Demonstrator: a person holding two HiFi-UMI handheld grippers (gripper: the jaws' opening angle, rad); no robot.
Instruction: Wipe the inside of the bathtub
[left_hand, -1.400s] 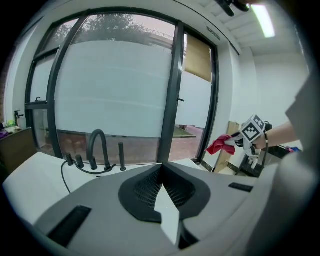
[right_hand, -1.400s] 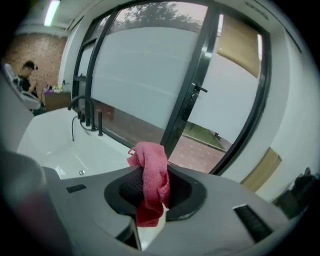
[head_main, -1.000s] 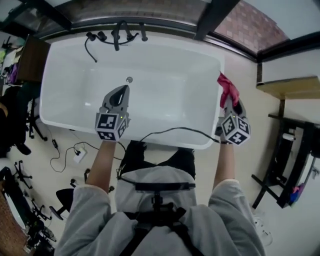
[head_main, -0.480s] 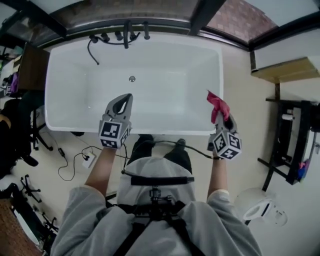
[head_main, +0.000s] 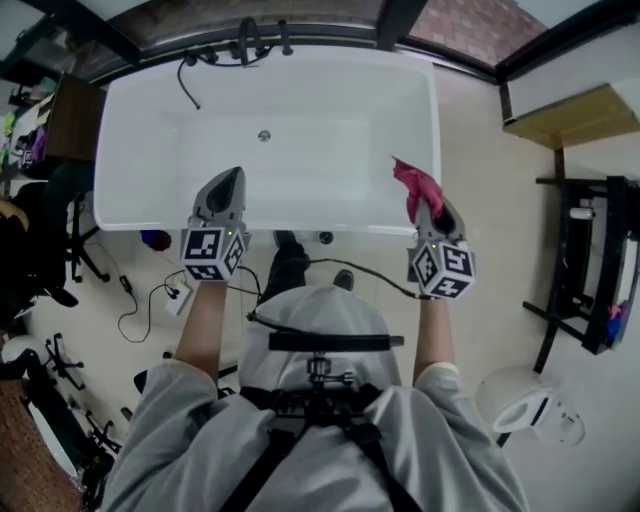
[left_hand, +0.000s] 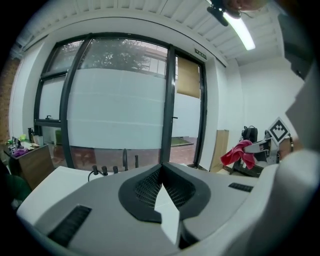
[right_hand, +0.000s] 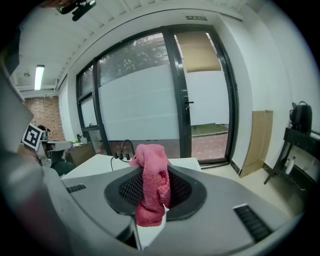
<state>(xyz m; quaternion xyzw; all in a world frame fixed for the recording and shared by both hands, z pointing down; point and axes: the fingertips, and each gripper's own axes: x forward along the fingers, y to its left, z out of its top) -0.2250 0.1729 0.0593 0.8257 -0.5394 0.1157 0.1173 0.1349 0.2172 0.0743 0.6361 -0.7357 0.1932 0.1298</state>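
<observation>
1. My right fingers (right_hand: 186, 194) clamp the pink cloth (right_hand: 152, 182), over the near rim of the bathtub (head_main: 330, 150).
2. My left fingers (left_hand: 140, 191) are together, empty.
3. Hard rubbing may pull the cloth free; the grip looks narrow.

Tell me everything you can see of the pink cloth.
The cloth is a pink-red terry towel, soft and looped, bunched into a crumpled strip. The right gripper is shut on its middle: one end sticks up past the jaws, the other droops below them. In the head view it shows over the near right corner of the white tub, not yet down inside. Only the jaws appear to touch it.
</observation>
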